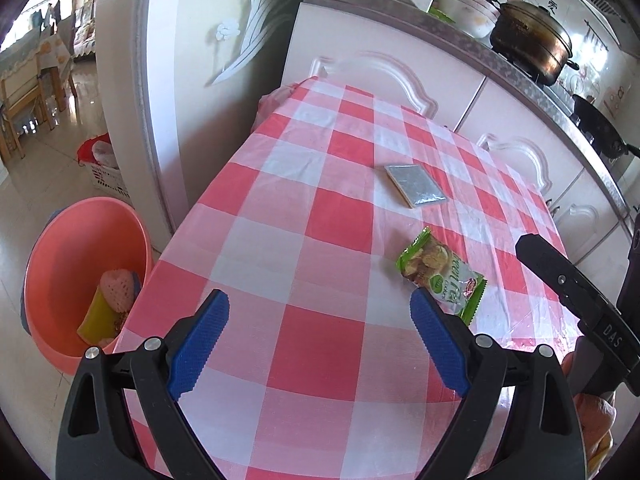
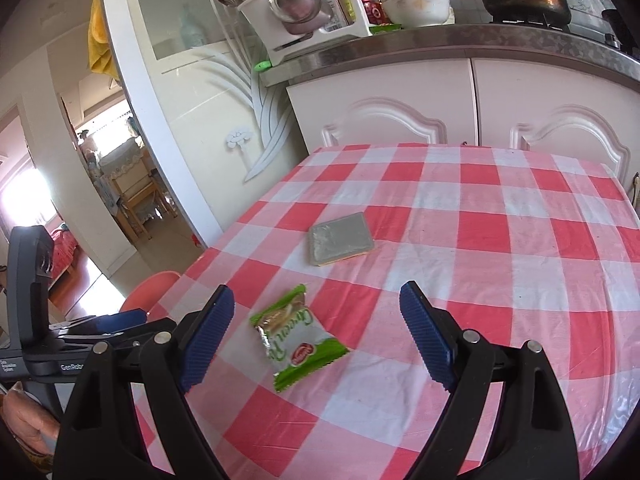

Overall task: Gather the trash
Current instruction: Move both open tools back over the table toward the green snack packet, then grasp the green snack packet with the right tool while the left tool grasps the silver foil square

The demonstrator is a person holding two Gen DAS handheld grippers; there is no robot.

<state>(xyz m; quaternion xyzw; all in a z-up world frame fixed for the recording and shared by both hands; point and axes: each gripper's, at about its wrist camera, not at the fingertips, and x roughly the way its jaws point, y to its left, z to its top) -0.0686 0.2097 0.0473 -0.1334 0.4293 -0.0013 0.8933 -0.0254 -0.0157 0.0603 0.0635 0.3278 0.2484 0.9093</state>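
A green and white cookie wrapper [image 1: 442, 276] lies on the red-checked tablecloth [image 1: 304, 264]; it also shows in the right wrist view [image 2: 298, 340]. A flat silver packet [image 1: 416, 185] lies farther back, also seen in the right wrist view [image 2: 340, 239]. My left gripper [image 1: 320, 320] is open and empty above the table, its right finger beside the wrapper. My right gripper [image 2: 318, 316] is open and empty, with the wrapper between its fingers and a little ahead. An orange basin [image 1: 60, 264] on the floor left of the table holds some trash.
White cabinets [image 2: 400, 112] with a steel counter stand behind the table, bearing a pot [image 1: 532, 44], bowls and a utensil rack [image 2: 304, 12]. A white basket [image 1: 106, 172] stands on the floor by a doorway. The right gripper shows at the left wrist view's right edge [image 1: 572, 288].
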